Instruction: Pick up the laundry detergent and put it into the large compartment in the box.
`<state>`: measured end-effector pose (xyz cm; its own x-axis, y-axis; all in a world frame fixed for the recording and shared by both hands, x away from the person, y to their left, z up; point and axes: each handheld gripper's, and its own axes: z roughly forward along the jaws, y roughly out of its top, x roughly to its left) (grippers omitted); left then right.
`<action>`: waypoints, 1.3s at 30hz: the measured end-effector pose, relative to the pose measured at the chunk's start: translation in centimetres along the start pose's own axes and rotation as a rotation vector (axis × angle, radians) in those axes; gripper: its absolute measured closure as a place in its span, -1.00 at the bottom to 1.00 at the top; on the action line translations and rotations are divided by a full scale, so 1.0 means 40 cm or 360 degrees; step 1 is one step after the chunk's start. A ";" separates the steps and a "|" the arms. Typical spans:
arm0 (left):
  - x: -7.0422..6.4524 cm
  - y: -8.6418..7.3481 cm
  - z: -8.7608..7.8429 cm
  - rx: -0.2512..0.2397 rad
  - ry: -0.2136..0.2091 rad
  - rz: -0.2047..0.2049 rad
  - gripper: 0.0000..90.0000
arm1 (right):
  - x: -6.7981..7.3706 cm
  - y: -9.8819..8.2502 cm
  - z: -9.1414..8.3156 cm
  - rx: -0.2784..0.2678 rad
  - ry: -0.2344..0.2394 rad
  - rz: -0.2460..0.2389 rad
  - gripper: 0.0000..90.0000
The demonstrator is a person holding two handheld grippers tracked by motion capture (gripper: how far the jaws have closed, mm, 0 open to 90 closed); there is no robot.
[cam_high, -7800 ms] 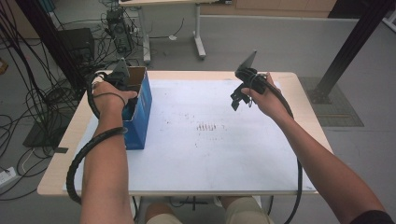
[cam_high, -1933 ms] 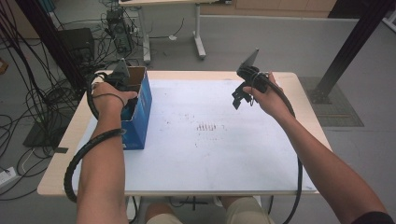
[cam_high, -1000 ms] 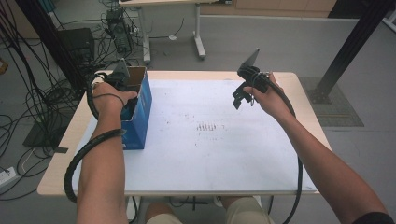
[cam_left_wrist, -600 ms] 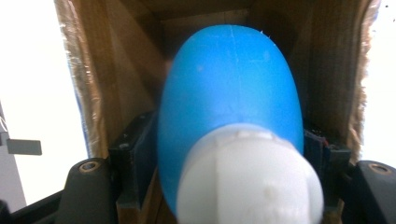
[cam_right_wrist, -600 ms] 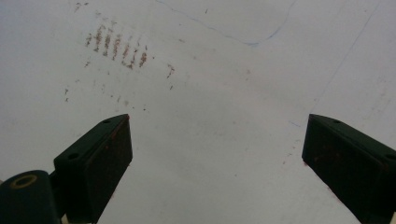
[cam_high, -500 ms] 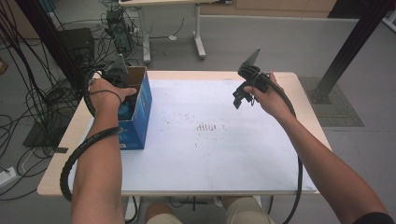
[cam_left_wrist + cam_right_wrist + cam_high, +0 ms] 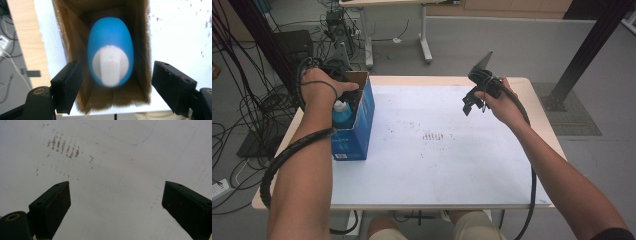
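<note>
Where the high view looks down on the table [image 7: 492,190], left hand [image 7: 319,87] poised over the open top of a blue box [image 7: 357,135] standing at the left side of the white sheet. Inside that box, a blue bottle [image 7: 343,114] with a white cap, upright, just under the hand. Left gripper [image 7: 343,92] mostly hidden behind hand and box flap, so jaw state not readable from up here. Right gripper [image 7: 472,102] held above the far right part of the sheet, well apart from the box, nothing between its tips. Faint brown marks near the sheet's middle. Cables across the floor to the left.

Looking along the left gripper [image 7: 116,85], straight down into the box [image 7: 72,45]: brown cardboard walls all round, bottle [image 7: 110,40] standing in the middle, its white cap [image 7: 110,67] towards the camera, somewhat blurred. Jaws just been opening, now released, one pad at either side of the bottle with a clear gap to it and no contact. Bottle left resting in the box.

Along the right gripper [image 7: 116,205], only the white sheet below, with brown smudges to the far left and a thin blue pen line at the far side. Jaws spread wide, empty.
</note>
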<state>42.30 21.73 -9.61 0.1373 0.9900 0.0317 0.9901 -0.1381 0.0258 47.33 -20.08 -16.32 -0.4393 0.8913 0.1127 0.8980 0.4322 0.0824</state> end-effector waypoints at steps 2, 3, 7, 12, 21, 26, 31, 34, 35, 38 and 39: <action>-0.014 -0.002 -0.024 -0.0035 0.0008 0.0055 -0.49 | 0.000 0.001 0.001 0.0000 0.0002 -0.0003 -0.81; -0.024 -0.002 -0.037 -0.0049 0.0018 0.0088 -0.50 | 0.000 0.002 0.002 0.0003 0.0003 -0.0001 -0.81; -0.086 0.001 -0.074 -0.0118 0.0089 0.0269 -0.58 | 0.002 0.009 0.008 0.0009 0.0012 0.0000 -0.81; -0.157 0.017 -0.093 -0.0135 0.0107 0.0502 -0.64 | 0.005 0.014 0.012 0.0026 0.0006 0.0004 -0.81; -0.255 0.033 -0.090 -0.0158 0.0148 0.0902 -0.73 | -0.007 0.015 0.011 0.0031 0.0008 0.0024 -0.81; -0.286 0.035 -0.090 -0.0182 0.0138 0.1094 -0.76 | -0.012 0.015 0.011 0.0034 0.0006 0.0033 -0.81; -0.322 0.025 -0.100 -0.0246 0.0166 0.1325 -0.81 | -0.017 0.016 0.011 0.0038 0.0006 0.0037 -0.81; -0.340 0.022 -0.103 -0.0258 0.0176 0.1450 -0.82 | -0.019 0.017 0.011 0.0043 0.0007 0.0044 -0.81; -0.345 0.024 -0.103 -0.0244 0.0178 0.1474 -0.84 | -0.020 0.017 0.012 0.0043 0.0008 0.0048 -0.81; -0.357 0.031 -0.104 -0.0214 0.0190 0.1555 -0.84 | -0.020 0.016 0.012 0.0044 0.0006 0.0052 -0.81; -0.357 0.033 -0.104 -0.0208 0.0182 0.1575 -0.83 | -0.020 0.017 0.012 0.0046 0.0005 0.0054 -0.81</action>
<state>41.54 7.27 -5.88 0.8864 0.4204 0.1939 0.4201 -0.9064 0.0448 48.30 -20.46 -16.82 -0.4088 0.9050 0.1179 0.9126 0.4058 0.0500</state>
